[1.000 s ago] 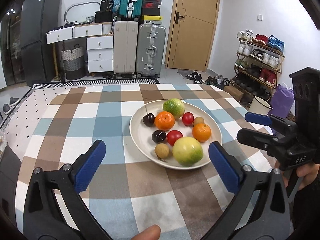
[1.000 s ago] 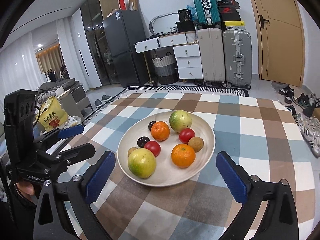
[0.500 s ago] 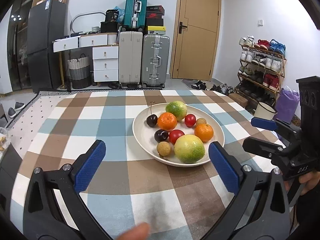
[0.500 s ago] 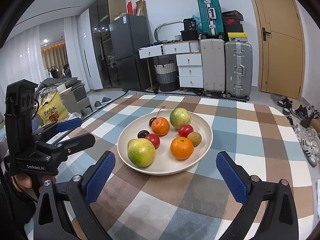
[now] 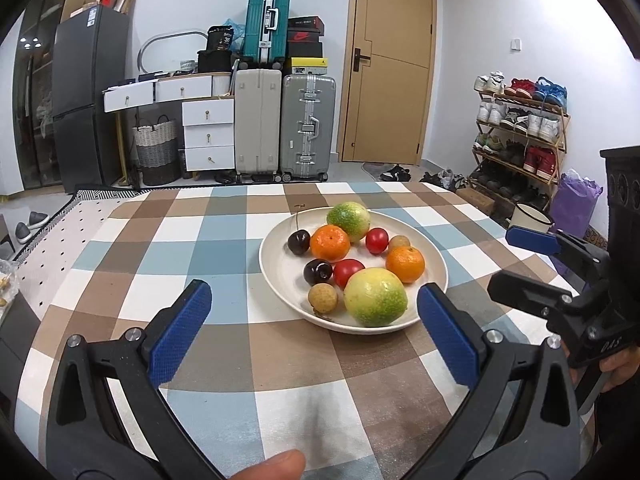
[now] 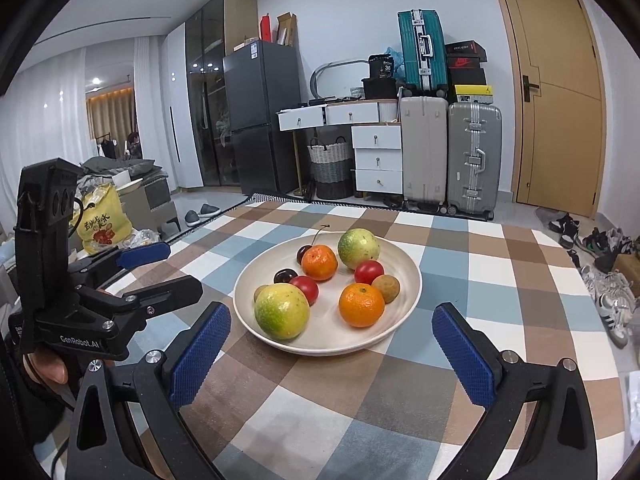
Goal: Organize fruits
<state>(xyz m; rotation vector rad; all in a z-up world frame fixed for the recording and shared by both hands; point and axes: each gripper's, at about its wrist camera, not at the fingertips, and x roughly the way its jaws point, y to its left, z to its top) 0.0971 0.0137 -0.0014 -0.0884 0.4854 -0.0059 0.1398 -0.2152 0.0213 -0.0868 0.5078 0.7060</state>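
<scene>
Two hand-held grippers, left and right, gape wide, empty. Fruits crowd the plate mid-counter. Risk: round guava, 7 o'clock near rim, rolls off if nudged.

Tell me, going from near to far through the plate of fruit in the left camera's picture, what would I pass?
The big yellow-green fruit → the red tomato → the orange beside the stemmed cherry → the green fruit at the back, all on the white plate.
</scene>
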